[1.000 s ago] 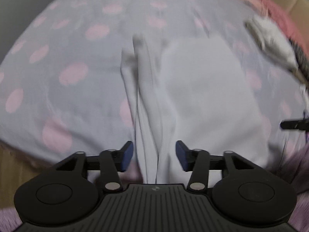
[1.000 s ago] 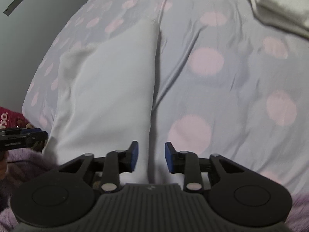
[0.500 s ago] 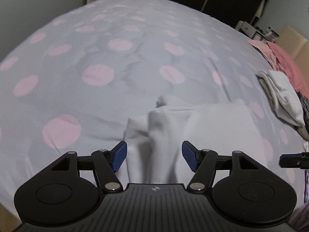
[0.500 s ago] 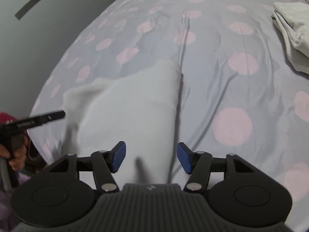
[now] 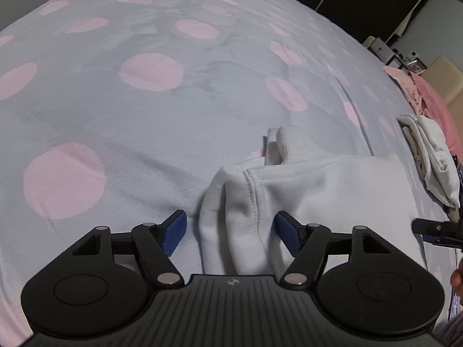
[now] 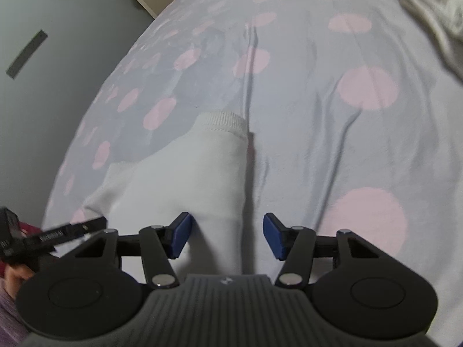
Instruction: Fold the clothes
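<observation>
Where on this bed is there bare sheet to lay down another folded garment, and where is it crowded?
Free: the wide dotted sheet left of and beyond the white garment, and the stretch between its ribbed cuff and the pale pile. Crowded: the right edge, with stacked clothes and pink fabric.
</observation>
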`<state>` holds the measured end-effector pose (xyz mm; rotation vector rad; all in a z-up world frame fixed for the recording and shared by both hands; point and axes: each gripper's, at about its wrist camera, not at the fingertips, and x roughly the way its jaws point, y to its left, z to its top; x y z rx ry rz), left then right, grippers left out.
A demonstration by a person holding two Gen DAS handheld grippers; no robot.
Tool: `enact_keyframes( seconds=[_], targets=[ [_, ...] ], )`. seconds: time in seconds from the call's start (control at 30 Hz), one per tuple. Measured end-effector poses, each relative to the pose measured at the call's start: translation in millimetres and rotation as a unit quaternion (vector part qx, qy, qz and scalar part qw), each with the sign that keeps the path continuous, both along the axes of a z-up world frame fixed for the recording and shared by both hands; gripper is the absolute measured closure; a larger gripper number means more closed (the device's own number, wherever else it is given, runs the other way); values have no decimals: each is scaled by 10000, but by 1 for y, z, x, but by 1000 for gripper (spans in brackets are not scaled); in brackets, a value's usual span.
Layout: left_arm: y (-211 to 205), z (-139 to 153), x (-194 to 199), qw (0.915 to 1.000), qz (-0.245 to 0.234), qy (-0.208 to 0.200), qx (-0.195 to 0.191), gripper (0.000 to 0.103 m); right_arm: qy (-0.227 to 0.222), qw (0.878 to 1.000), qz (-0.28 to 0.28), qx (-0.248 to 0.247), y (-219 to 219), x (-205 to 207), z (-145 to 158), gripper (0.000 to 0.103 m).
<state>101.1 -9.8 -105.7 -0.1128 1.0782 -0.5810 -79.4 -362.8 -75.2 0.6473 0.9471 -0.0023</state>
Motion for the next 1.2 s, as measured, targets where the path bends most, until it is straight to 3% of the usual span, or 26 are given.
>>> enact_keyframes(
  seconds=[0.23,0.33,0.53,0.7,1.2],
  targets=[
    [-4,-3,-5,9994,-168,-131,-269,61,92,9990,146,407,-3,14,-19,44],
    [-9,-1,-9,9990,-253,-214,-310,70,47,9983,207,547,-2,15,-22,55],
    [-17,10,-19,9973,-417,-584,-151,83,-168,9990,279,297,7,11,-16,71],
    [-20,26,-26,9962,-404,-771,-34,85,-504,9981,350,62,15,3,1,78],
    [-51,107,-86,9845,-469,-1659,315,89,-1537,9869,291,-393,33,-73,76,79]
  ],
)
